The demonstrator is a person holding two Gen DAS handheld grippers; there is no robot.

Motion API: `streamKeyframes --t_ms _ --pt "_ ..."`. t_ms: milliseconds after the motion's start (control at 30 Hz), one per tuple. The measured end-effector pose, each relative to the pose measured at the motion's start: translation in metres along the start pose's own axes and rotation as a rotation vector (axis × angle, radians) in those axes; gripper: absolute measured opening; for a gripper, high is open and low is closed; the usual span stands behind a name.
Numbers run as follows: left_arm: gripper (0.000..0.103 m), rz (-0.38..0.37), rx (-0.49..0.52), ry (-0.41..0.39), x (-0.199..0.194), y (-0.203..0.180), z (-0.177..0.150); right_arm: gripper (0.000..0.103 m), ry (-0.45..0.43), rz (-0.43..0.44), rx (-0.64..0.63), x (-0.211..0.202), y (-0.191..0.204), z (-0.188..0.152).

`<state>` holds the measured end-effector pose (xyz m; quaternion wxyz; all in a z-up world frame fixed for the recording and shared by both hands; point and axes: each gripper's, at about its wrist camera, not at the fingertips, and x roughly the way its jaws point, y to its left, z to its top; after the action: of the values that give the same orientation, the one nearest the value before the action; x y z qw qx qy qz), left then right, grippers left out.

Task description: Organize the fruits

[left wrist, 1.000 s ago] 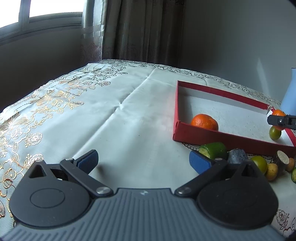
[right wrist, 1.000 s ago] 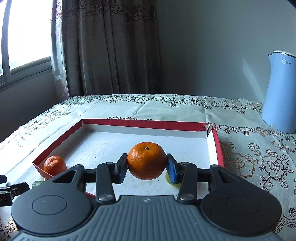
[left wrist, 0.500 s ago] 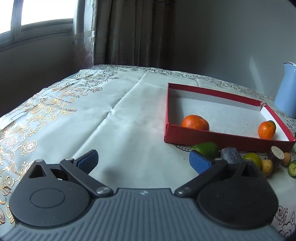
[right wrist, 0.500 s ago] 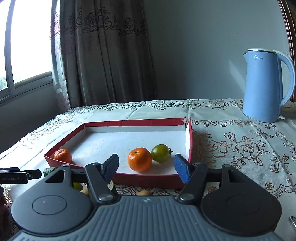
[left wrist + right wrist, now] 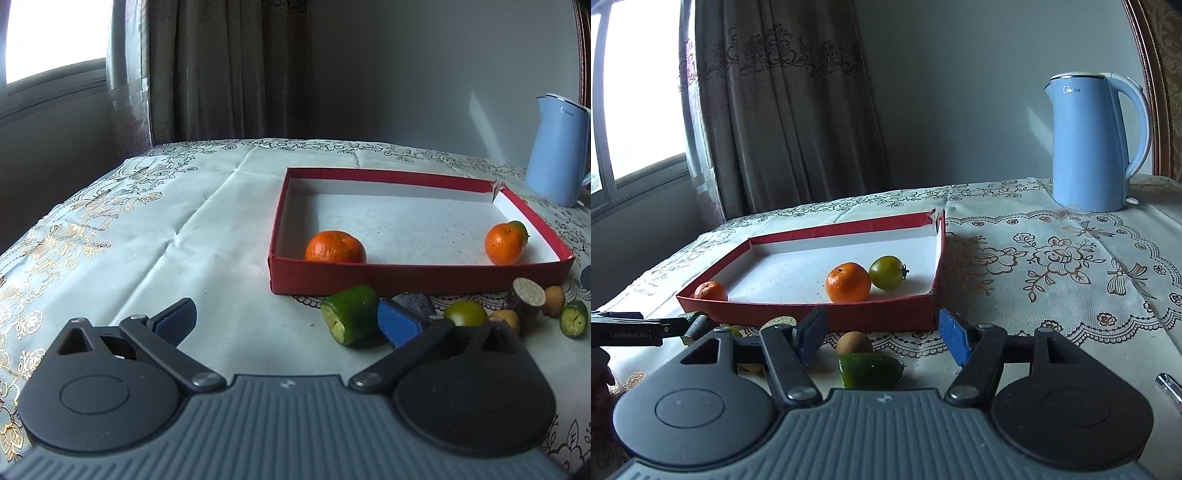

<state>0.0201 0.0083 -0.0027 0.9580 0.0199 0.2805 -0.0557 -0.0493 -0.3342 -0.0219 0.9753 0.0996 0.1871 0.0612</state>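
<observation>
The right gripper (image 5: 882, 338) hangs low over the tablecloth (image 5: 1052, 280) with its jaws apart and nothing between the blue pads; they have just been opening, and the mandarin (image 5: 848, 282) they carried now sits inside the red box (image 5: 879, 315), well beyond the fingertips at about twelve o'clock. Touching that mandarin at its two o'clock is a green tomato (image 5: 887, 272). A second, smaller-looking mandarin (image 5: 710, 291) lies in the box's near-left corner, at ten o'clock from the right jaws. Just under the gap between those jaws, on the cloth outside the box, lie a small brown round fruit (image 5: 854, 343) and, nearer still, a green cucumber piece (image 5: 870, 370).

The left gripper (image 5: 286, 325) also stands wide open and empty, over bare cloth. Its right pad (image 5: 399, 323) shows in front of a thick green cucumber chunk (image 5: 351, 319) and a dark grey lump (image 5: 412, 302); I cannot tell whether it touches either. Further out at two to three o'clock from those jaws lie a yellow-green tomato (image 5: 465, 313), a cut brown stub with a pale face (image 5: 528, 293) and two small tan fruits (image 5: 554, 300), all outside the box wall.

A blue kettle (image 5: 1097, 144) stands far back at one o'clock.
</observation>
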Motion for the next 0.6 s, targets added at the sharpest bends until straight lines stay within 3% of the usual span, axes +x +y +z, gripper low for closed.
streamKeyframes --t_ms 167,367,600 --pt "0.103 0.003 -0.001 0.008 0.005 -0.007 0.003 0.066 -0.007 0.009 0.011 -0.001 -0.002 -0.001" --pt "0.103 -0.015 -0.023 0.070 0.017 -0.008 0.004 0.067 -0.003 0.020 0.028 0.000 -0.005 0.000" --pt "0.103 -0.003 -0.014 0.061 0.018 -0.012 0.005 0.069 0.002 0.032 0.044 0.001 -0.008 0.000"
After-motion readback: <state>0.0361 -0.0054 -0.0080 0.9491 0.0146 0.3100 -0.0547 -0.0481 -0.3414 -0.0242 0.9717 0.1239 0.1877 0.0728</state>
